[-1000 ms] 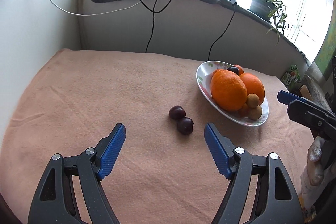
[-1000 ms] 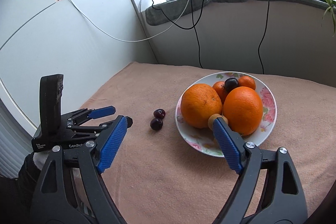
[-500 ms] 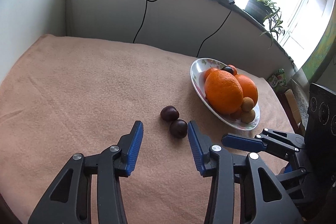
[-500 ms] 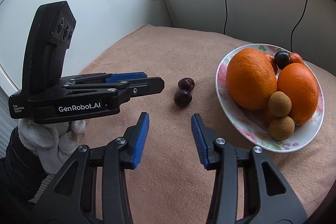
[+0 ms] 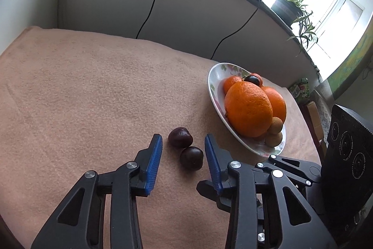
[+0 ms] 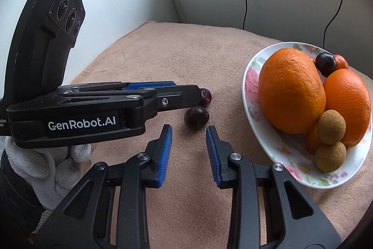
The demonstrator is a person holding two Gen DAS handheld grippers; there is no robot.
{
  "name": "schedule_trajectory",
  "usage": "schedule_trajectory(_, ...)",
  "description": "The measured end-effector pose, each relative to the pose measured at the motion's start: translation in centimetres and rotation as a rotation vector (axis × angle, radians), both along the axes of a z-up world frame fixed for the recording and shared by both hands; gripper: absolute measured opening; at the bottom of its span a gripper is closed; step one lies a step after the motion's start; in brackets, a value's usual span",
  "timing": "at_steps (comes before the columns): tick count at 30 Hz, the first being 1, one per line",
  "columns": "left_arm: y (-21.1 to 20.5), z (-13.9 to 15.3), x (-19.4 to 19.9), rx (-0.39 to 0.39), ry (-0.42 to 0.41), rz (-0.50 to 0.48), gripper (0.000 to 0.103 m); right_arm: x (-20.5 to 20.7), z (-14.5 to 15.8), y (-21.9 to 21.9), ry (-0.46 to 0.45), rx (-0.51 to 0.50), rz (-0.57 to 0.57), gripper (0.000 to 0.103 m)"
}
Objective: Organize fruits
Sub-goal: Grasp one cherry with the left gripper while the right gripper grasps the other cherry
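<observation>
Two dark cherries lie on the tan cloth left of the plate, the farther cherry (image 5: 180, 137) touching the nearer cherry (image 5: 191, 158). My left gripper (image 5: 183, 144) straddles both, jaws closing, pads short of touching them. In the right wrist view my right gripper (image 6: 188, 132) is also closing, and one cherry (image 6: 196, 117) sits just past its tips. The left gripper (image 6: 186, 91) crosses from the left and half hides the other cherry (image 6: 206, 97). The flowered plate (image 5: 213, 85) holds two big oranges (image 5: 248, 109), small brown fruits and a dark cherry.
The right gripper's fingers (image 5: 286, 165) crowd close beside my left one at lower right. A gloved hand (image 6: 46, 165) holds the left gripper. Walls close the cloth's far and left sides, with cables (image 5: 149, 13) hanging down. A potted plant (image 5: 289, 6) stands on the sill.
Both grippers narrowed their jaws from wide apart and moved forward and down to the two cherries. The right gripper came in close beside the left. The fruit has not moved.
</observation>
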State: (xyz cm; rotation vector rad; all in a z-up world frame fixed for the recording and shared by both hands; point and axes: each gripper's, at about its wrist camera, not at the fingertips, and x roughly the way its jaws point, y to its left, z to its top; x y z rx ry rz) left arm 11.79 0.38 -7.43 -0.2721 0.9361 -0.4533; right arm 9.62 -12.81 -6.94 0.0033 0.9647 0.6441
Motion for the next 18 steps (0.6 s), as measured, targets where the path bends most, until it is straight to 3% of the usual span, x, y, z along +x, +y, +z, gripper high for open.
schedule_trajectory(9, -0.1, -0.9, 1.2, 0.002, 0.036, -0.011, 0.036, 0.9, -0.6, 0.7, 0.007, -0.021, -0.017, 0.032)
schedule_trajectory(18, -0.1, -1.2, 1.4, 0.002, 0.034, -0.018, 0.024, 0.8, -0.5, 1.5, -0.012, -0.057, -0.023, 0.029)
